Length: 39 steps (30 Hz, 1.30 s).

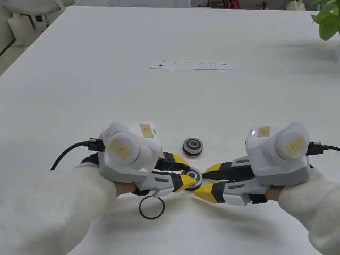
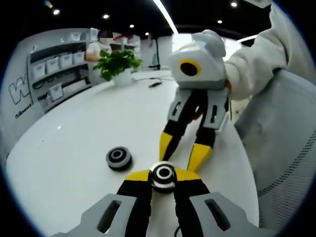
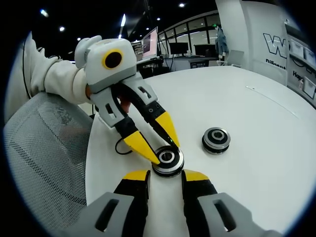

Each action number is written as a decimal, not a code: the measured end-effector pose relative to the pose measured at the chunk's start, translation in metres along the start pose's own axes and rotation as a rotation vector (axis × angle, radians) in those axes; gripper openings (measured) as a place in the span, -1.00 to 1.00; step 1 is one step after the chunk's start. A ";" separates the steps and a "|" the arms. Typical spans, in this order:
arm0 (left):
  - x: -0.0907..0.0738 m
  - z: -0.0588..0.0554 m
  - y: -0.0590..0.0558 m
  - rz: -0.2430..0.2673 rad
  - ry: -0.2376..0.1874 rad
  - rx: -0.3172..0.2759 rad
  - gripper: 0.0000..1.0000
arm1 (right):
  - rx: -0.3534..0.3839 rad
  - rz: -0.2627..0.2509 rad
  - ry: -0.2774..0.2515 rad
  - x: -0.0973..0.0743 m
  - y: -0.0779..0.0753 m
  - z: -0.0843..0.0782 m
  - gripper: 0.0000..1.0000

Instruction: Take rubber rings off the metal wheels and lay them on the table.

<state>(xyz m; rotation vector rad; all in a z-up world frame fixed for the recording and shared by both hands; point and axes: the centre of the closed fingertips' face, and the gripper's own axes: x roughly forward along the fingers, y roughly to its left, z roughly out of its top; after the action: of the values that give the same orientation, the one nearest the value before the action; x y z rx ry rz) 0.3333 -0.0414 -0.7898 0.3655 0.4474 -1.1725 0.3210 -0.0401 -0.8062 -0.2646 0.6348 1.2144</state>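
Presently fingers of the left gripper (image 2: 163, 175) pinch a metal wheel (image 1: 192, 175) low at the desk (image 1: 159, 106); the right gripper (image 3: 167, 175), fingers spread, flanks it. Risk: tugging its rubber ring (image 3: 155, 167) could twist the wheel from that pinch, rolling it into the second wheel (image 1: 193, 146).

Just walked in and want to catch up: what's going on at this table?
A person works two handheld grippers at a white table. The left gripper is clamped on a metal wheel that seems to have its black rubber ring on. The right gripper is open, its jaws right at that wheel. A second wheel sits nearby, and one loose ring lies on the table.
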 end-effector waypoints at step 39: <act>-0.003 -0.001 -0.006 -0.002 -0.025 -0.036 -0.72 | 0.205 -0.023 0.025 -0.005 -0.013 -0.005 -1.00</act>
<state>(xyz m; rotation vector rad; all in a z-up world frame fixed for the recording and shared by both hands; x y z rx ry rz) 0.3267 -0.0406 -0.7891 0.3187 0.4466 -1.1680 0.3302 -0.0510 -0.8095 -0.1145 0.7700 1.1162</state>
